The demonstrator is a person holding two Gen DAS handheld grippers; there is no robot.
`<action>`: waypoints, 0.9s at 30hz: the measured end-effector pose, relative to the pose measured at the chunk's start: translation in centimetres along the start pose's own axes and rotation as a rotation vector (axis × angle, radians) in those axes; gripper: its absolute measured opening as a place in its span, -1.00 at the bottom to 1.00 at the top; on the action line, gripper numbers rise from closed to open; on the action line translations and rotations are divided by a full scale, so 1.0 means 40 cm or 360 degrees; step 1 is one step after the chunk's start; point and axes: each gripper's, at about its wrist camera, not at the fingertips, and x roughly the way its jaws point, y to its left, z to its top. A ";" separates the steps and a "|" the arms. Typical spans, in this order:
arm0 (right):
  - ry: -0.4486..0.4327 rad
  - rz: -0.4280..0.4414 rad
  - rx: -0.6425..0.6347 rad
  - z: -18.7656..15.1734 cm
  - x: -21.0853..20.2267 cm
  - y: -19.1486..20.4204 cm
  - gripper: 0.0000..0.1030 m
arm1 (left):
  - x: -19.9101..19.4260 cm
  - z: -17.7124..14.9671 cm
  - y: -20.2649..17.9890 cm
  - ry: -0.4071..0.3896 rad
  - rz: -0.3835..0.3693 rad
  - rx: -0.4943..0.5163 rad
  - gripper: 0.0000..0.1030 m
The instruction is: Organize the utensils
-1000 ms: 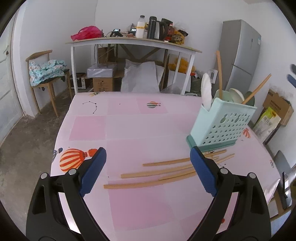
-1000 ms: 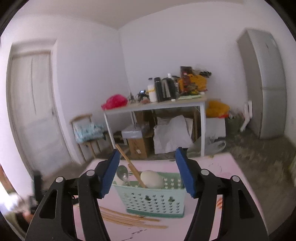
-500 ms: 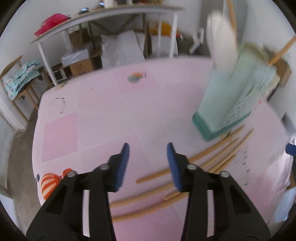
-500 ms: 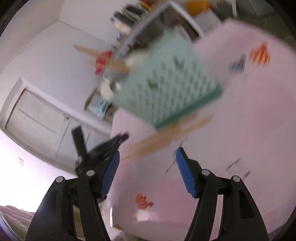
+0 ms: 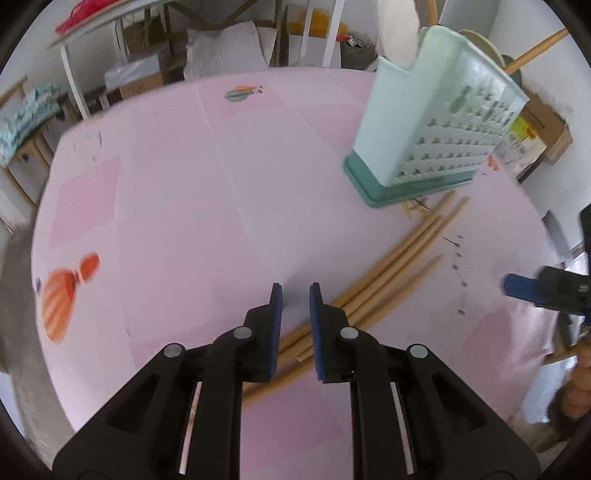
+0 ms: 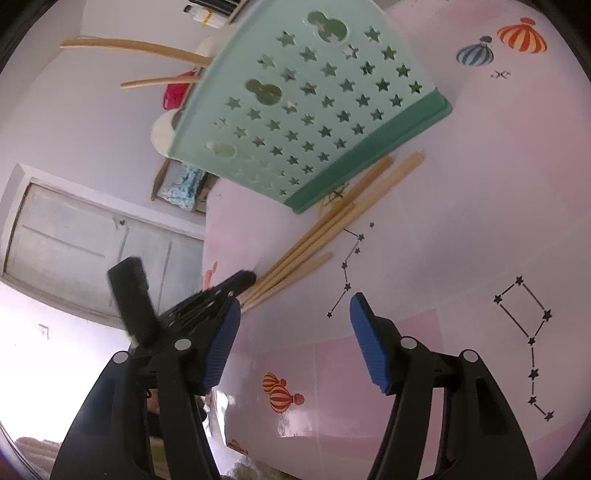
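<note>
Several wooden chopsticks [image 5: 399,258] lie in a loose bundle on the pink table, in front of a mint-green perforated utensil basket [image 5: 436,125] that holds spoons and wooden sticks. My left gripper [image 5: 295,291] hovers just over the near ends of the chopsticks, its jaws narrowed to a small gap with nothing between them. My right gripper [image 6: 293,310] is open and empty, low over the table beside the chopsticks [image 6: 314,243] and below the basket [image 6: 306,107]. The right gripper also shows at the right edge of the left wrist view [image 5: 546,291].
The pink table [image 5: 184,192] has balloon and constellation prints. Behind it stand a white side table with clutter [image 5: 122,26], a chair [image 5: 22,122], cardboard boxes [image 5: 546,125] and a door [image 6: 74,236].
My left gripper has closed from wide open to a narrow gap and dropped to the chopsticks' near ends. My right gripper has swung down and tilted toward the table near the chopsticks, staying open.
</note>
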 end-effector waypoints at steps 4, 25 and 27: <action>0.0008 -0.0057 0.0010 -0.008 0.005 -0.008 0.07 | -0.019 -0.029 -0.004 0.0028 -0.0094 -0.0090 -0.75; -0.0037 -0.0248 -0.0041 -0.018 0.015 -0.002 -0.27 | -0.115 -0.106 -0.204 -0.0246 -0.0168 0.0316 -0.63; -0.0072 -0.0267 -0.0034 -0.013 -0.003 -0.012 -0.27 | -0.095 -0.116 -0.260 -0.0241 -0.0121 0.0495 -0.63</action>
